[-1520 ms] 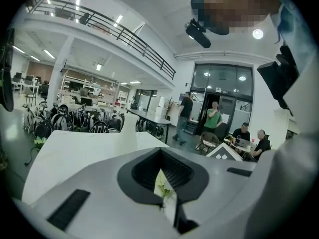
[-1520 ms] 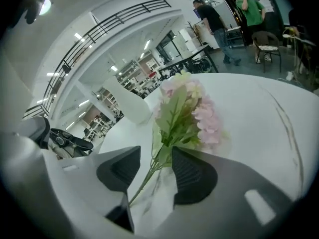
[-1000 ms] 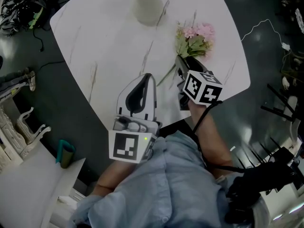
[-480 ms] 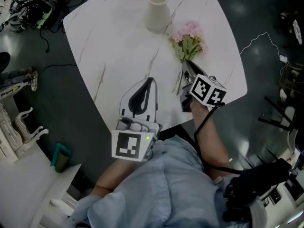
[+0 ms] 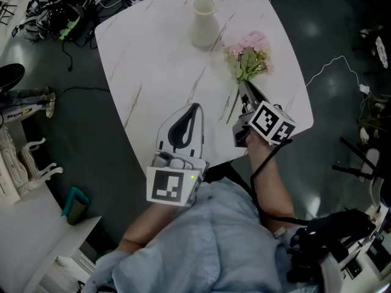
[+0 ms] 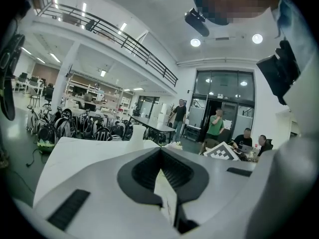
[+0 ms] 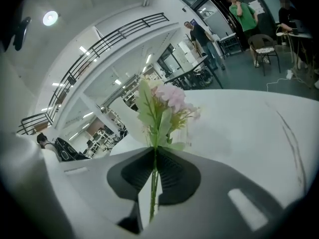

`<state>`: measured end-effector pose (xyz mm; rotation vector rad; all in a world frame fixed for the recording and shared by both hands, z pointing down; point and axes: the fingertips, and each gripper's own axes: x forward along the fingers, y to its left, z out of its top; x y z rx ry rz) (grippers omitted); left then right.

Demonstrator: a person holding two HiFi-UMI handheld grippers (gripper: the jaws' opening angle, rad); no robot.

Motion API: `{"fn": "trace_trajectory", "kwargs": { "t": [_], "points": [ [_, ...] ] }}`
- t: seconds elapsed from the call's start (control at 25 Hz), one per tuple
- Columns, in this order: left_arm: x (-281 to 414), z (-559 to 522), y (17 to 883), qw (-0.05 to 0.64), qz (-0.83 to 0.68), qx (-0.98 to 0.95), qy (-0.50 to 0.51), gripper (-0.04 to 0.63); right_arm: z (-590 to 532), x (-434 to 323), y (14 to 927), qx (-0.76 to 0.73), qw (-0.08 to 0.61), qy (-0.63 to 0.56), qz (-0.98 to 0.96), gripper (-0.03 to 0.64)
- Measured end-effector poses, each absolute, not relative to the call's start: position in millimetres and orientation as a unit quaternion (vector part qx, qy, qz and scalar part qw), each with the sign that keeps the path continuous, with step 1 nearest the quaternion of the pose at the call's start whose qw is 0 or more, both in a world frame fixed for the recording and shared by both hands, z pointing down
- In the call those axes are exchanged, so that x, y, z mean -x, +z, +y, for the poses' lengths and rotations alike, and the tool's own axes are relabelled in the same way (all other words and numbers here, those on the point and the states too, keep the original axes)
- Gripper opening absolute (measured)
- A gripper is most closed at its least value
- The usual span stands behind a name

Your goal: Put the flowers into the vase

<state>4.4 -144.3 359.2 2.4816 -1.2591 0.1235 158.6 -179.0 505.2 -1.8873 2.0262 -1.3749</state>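
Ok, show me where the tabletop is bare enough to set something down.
The widest bare stretch of table is left of the vase, running down to the left gripper. A smaller strip lies right of the flowers. It's crowded between vase and flowers and around the right gripper.

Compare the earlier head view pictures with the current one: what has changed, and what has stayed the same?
The right gripper has just closed its jaws on the stems of the flowers and lifted them off the table; before, they lay flat there. The vase stays upright on the table, and the left gripper stays shut and empty.
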Motion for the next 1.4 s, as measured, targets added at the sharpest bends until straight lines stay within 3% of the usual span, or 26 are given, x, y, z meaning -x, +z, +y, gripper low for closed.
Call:
{"fn": "trace_trajectory", "kwargs": {
  "t": [0.6, 1.4],
  "points": [
    [-14, -135, 311, 0.135, -0.456, -0.879, 0.022, 0.004, -225, -165, 353, 0.588, 0.105, -0.333, 0.73, 0.017],
    [35, -185, 339, 0.171, -0.493, -0.853, 0.018, 0.003, -335, -140, 290, 0.568, 0.144, -0.27, 0.764, 0.017]
  ]
}}
